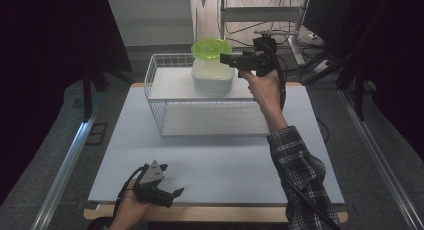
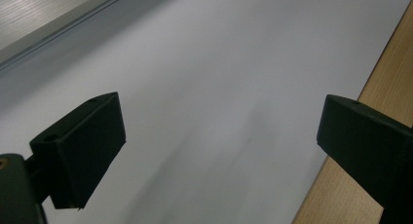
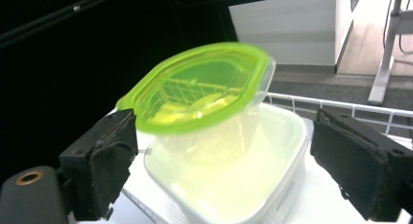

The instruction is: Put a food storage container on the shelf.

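Note:
A clear tub with a lime-green lid [image 1: 211,48] [image 3: 199,87] sits tilted on top of a white plastic container [image 1: 213,76] [image 3: 234,170]. Both rest on the upper shelf of a white wire rack [image 1: 165,97] at the back of the table. My right gripper [image 1: 226,59] [image 3: 229,136] is raised at the tub's right side and open; its jaws stand wide on either side of the two containers, the left one close to the lid's rim. My left gripper [image 1: 172,195] [image 2: 219,121] lies low at the table's front left, open, nothing between its jaws.
A pale mat [image 1: 225,160] [image 2: 219,63] covers the table, with a wooden edge [image 2: 370,112] at the front. Metal rails [image 1: 65,170] run along both sides on the floor. A metal stand and cables [image 1: 280,25] are behind the rack.

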Motion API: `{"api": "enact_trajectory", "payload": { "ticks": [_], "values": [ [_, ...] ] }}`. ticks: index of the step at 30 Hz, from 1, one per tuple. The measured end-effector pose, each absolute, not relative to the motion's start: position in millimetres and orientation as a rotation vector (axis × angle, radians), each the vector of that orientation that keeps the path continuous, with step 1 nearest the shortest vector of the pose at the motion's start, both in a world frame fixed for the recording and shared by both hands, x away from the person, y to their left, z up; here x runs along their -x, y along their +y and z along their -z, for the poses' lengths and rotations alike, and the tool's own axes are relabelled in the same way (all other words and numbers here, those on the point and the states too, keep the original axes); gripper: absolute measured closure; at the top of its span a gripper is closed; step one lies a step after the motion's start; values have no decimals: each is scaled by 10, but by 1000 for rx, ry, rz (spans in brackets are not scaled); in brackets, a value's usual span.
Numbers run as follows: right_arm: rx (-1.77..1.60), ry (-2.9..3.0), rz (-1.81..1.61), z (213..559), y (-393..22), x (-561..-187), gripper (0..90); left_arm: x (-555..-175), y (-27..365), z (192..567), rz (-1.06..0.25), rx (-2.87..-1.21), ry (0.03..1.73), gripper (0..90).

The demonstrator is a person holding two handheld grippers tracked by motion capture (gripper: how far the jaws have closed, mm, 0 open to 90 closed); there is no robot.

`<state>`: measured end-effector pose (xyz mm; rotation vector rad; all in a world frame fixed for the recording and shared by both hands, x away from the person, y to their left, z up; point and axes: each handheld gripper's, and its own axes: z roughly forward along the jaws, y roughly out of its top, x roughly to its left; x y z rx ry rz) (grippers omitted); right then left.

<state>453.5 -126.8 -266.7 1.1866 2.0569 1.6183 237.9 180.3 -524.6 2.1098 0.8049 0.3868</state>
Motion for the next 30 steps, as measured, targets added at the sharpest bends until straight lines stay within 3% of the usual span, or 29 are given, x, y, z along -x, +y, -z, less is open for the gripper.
{"api": "enact_trajectory", "payload": {
  "ticks": [30],
  "values": [
    [-962, 2268, -1485, 3547, -1545, -3679, 43, -2375, 1795, 5244, -391, -2105, 806, 34]
  ]
}}
